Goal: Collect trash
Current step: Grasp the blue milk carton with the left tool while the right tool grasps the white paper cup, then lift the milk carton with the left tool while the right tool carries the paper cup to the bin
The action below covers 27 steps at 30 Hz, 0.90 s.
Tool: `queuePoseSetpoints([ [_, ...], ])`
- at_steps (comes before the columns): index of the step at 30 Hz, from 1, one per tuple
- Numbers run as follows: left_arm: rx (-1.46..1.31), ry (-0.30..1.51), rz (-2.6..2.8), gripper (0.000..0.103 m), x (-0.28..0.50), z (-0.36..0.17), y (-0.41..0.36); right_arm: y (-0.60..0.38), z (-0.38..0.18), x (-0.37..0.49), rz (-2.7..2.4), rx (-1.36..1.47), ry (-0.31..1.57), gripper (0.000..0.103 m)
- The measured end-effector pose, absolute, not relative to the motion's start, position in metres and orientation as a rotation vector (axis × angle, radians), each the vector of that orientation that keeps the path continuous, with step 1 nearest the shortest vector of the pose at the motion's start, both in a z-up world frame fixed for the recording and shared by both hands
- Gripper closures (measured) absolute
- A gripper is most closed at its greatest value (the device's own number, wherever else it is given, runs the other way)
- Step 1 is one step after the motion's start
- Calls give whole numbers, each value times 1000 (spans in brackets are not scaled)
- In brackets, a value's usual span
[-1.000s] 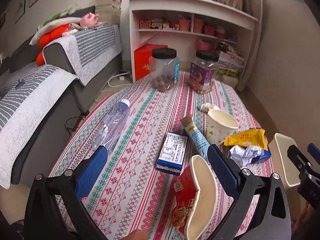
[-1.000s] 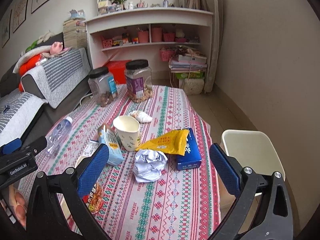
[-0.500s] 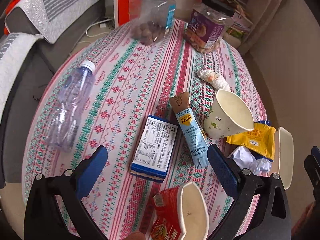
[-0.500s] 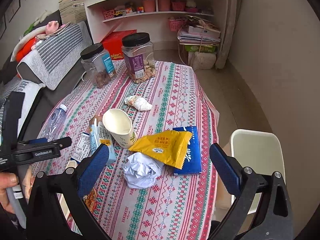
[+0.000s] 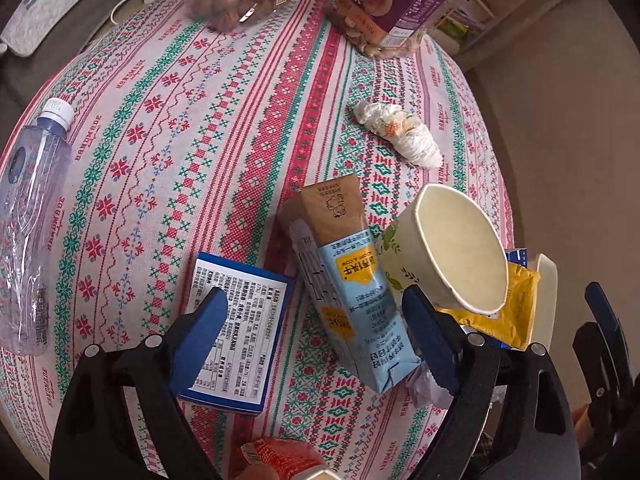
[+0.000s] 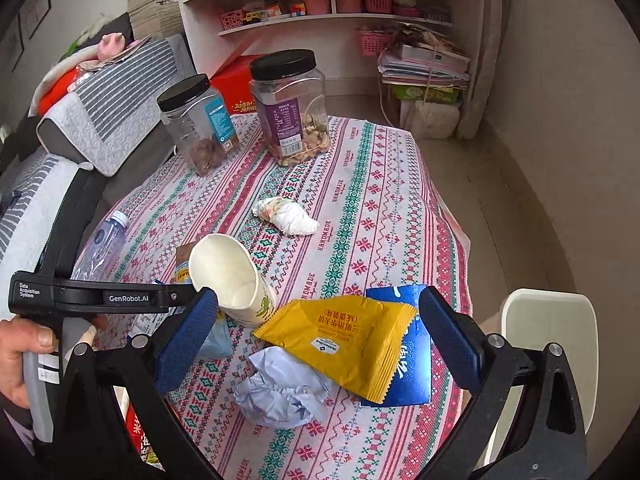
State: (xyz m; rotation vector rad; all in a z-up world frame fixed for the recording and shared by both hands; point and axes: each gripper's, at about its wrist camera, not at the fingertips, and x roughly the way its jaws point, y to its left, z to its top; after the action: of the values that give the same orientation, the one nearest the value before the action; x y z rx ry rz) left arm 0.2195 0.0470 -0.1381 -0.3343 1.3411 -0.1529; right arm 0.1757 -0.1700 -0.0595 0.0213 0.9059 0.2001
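Collection had barely begun, to judge by the table: every piece of litter lay on the tablecloth (image 6: 360,184) and neither tool held anything. Nearest the front edge, the left gripper (image 5: 316,332) hung spread wide, tilted down over the blue milk carton (image 5: 348,280), its left pad over the flat blue box (image 5: 236,328) and its right pad just beside the paper cup (image 5: 448,248); whether the pads touched anything could not be told. The right gripper (image 6: 320,336) likewise stood released, low and level near the right front corner, framing the yellow snack packet (image 6: 344,340), which lay on a blue pack (image 6: 412,368), with the crumpled paper ball (image 6: 284,392) just in front. A red wrapper (image 5: 280,454) showed at the very front edge. Farther in lay the twisted tissue (image 6: 286,216) mid-table and the empty water bottle (image 5: 32,216) along the left edge. The two lidded snack jars (image 6: 292,108) stood at the far edge. A pale bin (image 6: 548,332) waited off the right edge, presumably the destination.
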Motion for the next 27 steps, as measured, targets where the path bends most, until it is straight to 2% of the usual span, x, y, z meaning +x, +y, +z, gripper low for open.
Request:
queuePoseSetpoints([
  [7, -220, 1386, -163, 18, 222, -141, 23, -173, -56, 189, 191, 65, 898, 7],
  [8, -194, 1385, -152, 30, 224, -143, 21, -173, -56, 190, 197, 64, 898, 7],
  [9, -179, 1399, -153, 49, 225, -147, 20, -172, -57, 191, 203, 61, 899, 7],
  [11, -214, 1422, -174, 68, 227, -154, 24, -169, -58, 192, 219, 52, 903, 7],
  [14, -219, 1384, -174, 77, 224, -147, 33, -160, -60, 194, 266, 37, 909, 7],
  [23, -298, 1184, -145, 77, 212, -88, 88, -113, -78, 202, 395, -67, 954, 7],
  [27, -316, 1150, -140, 77, 205, -79, 104, -92, -92, 208, 419, -129, 987, 7],
])
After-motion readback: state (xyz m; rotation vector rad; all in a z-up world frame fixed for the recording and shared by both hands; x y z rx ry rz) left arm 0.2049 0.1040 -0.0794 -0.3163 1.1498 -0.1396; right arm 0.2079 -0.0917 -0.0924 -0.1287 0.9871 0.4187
